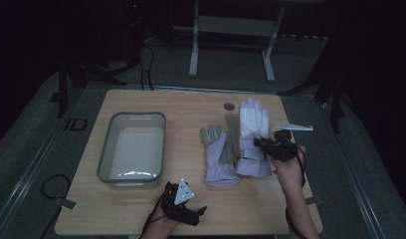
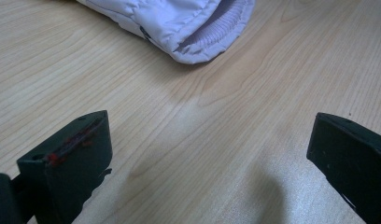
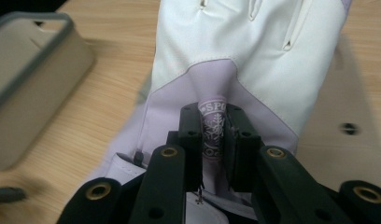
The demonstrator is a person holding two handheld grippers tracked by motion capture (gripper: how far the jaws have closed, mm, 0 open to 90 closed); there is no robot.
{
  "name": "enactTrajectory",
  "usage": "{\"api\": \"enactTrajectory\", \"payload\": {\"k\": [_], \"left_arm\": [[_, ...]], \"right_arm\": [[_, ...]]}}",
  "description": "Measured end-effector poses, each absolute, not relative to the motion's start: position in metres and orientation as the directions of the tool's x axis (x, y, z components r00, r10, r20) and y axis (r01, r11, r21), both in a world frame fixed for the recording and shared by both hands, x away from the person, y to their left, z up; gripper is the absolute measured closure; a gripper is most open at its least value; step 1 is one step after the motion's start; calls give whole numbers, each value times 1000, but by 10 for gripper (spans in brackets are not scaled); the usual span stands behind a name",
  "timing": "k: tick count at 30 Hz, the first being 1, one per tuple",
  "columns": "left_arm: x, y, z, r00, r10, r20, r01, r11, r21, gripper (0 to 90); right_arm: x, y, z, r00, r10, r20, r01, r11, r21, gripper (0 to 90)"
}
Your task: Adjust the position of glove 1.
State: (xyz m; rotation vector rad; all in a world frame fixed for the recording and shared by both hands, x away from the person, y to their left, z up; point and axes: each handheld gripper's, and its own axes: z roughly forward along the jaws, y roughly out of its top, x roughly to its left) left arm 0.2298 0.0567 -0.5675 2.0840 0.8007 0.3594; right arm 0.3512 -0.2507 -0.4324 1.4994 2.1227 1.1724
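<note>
The right hand reaches in from the near edge of the wooden table, forearm angled up and away from the person, and carries the right gripper over the white-backed glove. In the right gripper view its two black jaws stand close together and pinch a raised fold of the glove's lilac fabric, pulled up into a ridge. A round printed badge sits on that fold; the letters "SPO" can be read along its upper rim above a small leafy emblem, and the rest is hidden between the jaws.

The glove lies just right of the second glove, which has grey fingers and a lilac cuff; the two touch along their sides. Both lie well to the right of the grey tub.

The left hand rests low at the near edge, nearer the person than the gloves and near the tub's front corner. The left gripper bears a grey three-cornered plate on top. The left gripper view shows its jaws spread wide over bare wood, with nothing between them, and beyond them the ribbed open cuff of the second glove, a detail too small to make out from the high view. The high view adds a pale flat strip just right of the white-backed glove.
</note>
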Motion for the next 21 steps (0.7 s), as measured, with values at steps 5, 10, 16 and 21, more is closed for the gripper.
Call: {"api": "enactTrajectory", "payload": {"k": [5,10,16,21], "left_arm": [[230,56,-568,754,657,-32,412,-435,801,1],[230,56,-568,753,657,-32,411,-433,802,1],[230,56,-567,757,653,-30,409,-437,801,1],[230,56,-567,756,654,-33,412,-436,800,1]], "right_arm": [[347,-218,-433,-423,874,241,666,119,737,788],[343,-188,-435,-436,869,235,665,135,735,785],[350,-171,-449,-433,873,225,687,158,709,785],[364,-166,-470,-397,891,218,731,163,663,779]]}}
